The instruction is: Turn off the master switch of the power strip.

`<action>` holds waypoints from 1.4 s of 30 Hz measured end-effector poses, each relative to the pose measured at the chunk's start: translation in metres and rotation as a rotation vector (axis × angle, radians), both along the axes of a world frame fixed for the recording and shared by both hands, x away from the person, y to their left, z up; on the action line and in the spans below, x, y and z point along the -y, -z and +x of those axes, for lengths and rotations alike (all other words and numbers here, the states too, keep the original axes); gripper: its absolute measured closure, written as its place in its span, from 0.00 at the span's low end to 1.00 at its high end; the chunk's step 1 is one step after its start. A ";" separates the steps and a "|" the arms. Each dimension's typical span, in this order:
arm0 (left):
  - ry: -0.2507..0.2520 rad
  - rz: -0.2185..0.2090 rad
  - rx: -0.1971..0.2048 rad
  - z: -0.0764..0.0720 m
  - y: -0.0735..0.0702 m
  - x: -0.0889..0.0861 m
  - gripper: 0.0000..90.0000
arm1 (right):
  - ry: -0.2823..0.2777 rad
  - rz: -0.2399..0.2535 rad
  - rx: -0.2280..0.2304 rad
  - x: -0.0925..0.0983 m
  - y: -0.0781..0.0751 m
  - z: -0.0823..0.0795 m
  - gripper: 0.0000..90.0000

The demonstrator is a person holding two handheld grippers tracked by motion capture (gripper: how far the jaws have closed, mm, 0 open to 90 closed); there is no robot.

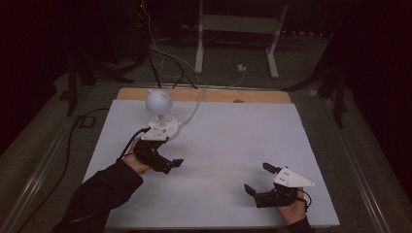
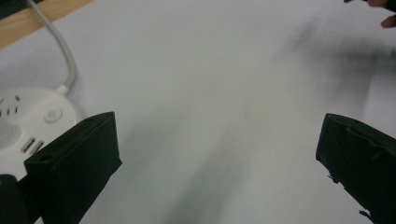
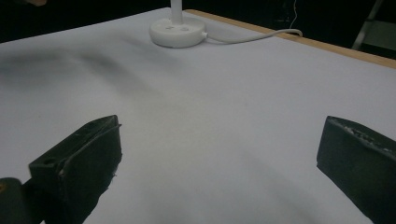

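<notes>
nothing looks started yet, by my reckoning. the small white lamp [image 1: 159, 114], with its round head and a disc base that carries sockets and a button, stands upright in the upper left part of the white table [image 1: 233, 145], and neither claw has hold of it. the left gripper [image 1: 167, 164] sits just below the lamp base in the high view, jaws spread wide and empty; in its own view the base [image 2: 28, 121] lies right beside one jaw at the left edge of the frame, near but, as far as i can tell, not touching. the right gripper [image 1: 257, 178] rests low at the lower right of the frame, well apart from the lamp, jaws also wide apart with nothing between them. in its view the lamp base [image 3: 177, 31] sits far off at the top.

so the whole job is left: reach, close, act on the lamp. the white cable [image 1: 194, 109] trails from the base toward the wooden table edge [image 1: 204, 95] at the top and could tug. otherwise the sheet between the hands is bare.
</notes>
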State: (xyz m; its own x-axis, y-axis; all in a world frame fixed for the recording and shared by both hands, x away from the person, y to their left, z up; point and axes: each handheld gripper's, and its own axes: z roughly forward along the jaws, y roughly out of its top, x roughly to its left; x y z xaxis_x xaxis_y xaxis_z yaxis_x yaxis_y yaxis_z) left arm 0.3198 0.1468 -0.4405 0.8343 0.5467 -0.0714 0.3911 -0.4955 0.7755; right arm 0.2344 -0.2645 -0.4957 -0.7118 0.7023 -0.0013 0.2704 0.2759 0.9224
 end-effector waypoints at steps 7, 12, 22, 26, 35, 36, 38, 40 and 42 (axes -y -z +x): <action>0.006 0.009 -0.005 -0.016 0.008 -0.014 0.00 | 0.000 -0.001 0.000 0.000 0.000 0.000 0.00; -0.001 0.020 -0.007 -0.026 0.014 -0.024 0.00 | 0.000 -0.002 -0.001 -0.001 0.000 0.000 0.00; -0.033 0.026 -0.014 -0.046 0.030 -0.043 0.00 | 0.000 -0.006 -0.002 -0.002 0.000 0.000 0.00; -0.054 0.030 -0.012 -0.053 0.036 -0.050 0.00 | -0.002 -0.010 -0.003 -0.003 0.001 0.000 0.00; -0.115 0.005 0.003 -0.062 0.054 -0.065 0.00 | -0.003 -0.008 -0.006 -0.002 0.001 0.000 0.00; -0.115 0.002 -0.002 -0.063 0.056 -0.067 0.00 | -0.003 -0.007 -0.007 -0.002 0.001 0.000 0.00; -0.123 0.006 -0.005 -0.064 0.060 -0.070 0.00 | -0.004 -0.009 -0.007 -0.002 0.001 0.000 0.00; -0.136 0.003 -0.015 -0.066 0.063 -0.072 0.00 | -0.002 -0.005 -0.010 -0.002 0.001 0.000 0.00; -0.140 0.003 -0.018 -0.069 0.066 -0.074 0.00 | 0.001 -0.005 -0.011 -0.001 0.001 0.000 0.00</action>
State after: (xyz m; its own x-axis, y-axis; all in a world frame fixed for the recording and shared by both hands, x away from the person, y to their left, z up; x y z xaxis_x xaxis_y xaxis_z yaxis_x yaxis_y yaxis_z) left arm 0.2507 0.2209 -0.5069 0.7486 0.6577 -0.0843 0.4706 -0.4373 0.7663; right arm 0.2344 -0.2631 -0.4966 -0.7114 0.7028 0.0028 0.2803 0.2801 0.9181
